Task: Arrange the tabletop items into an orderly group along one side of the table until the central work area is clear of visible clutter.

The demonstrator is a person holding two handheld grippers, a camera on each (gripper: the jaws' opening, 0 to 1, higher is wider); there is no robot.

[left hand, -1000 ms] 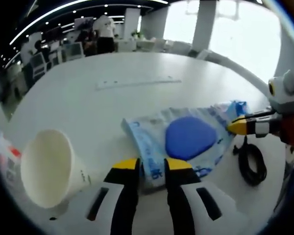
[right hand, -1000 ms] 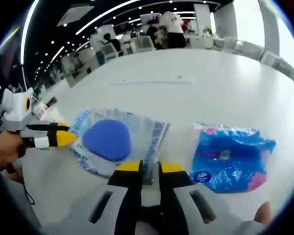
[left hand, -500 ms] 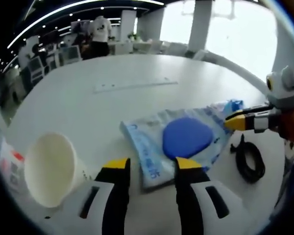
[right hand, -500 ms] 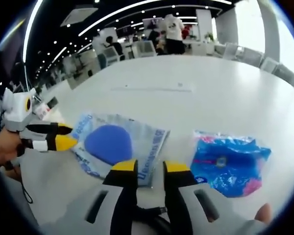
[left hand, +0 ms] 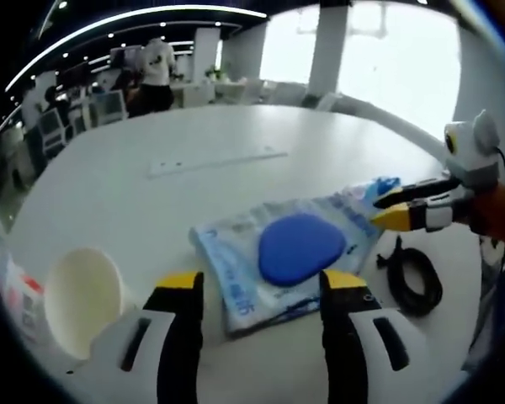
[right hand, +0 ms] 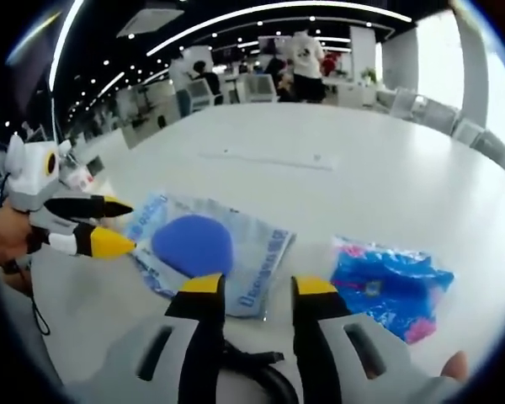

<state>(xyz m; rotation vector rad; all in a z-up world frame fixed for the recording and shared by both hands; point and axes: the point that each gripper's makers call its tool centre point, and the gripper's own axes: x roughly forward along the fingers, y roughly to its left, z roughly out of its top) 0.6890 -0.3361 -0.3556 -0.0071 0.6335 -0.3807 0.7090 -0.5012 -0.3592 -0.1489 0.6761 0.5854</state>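
- Your left gripper (left hand: 257,282) has its yellow-tipped jaws spread wide, with nothing between them; they hang just short of the near edge of the clear plastic packet (left hand: 282,257).
- That packet lies flat on the white table (left hand: 151,194). It is a crinkly, see-through bag with blue print along its edges, and inside it sits a smooth, matte blue pad (left hand: 299,247), rounded on one side and tapering to a blunt point.
- To the left of your left jaws a white paper cup (left hand: 82,299) lies on its side, its round mouth turned toward the camera.
- To the right of the packet a black cable (left hand: 414,278) is coiled in a loose loop on the tabletop.
- Your right gripper (right hand: 257,286) is also wide open and empty, and its tips stand just before the packet's near edge, seen here as the same pale bag (right hand: 236,252) with the blue pad (right hand: 194,244) in it.
- In the right gripper view a second packet (right hand: 387,286) lies apart to the right: glossy, wrinkled bright-blue plastic with pink patches.
- A long, thin, pale strip (left hand: 215,160) lies flat farther out on the table.
- Each gripper shows in the other's view, one at each end of the clear packet.
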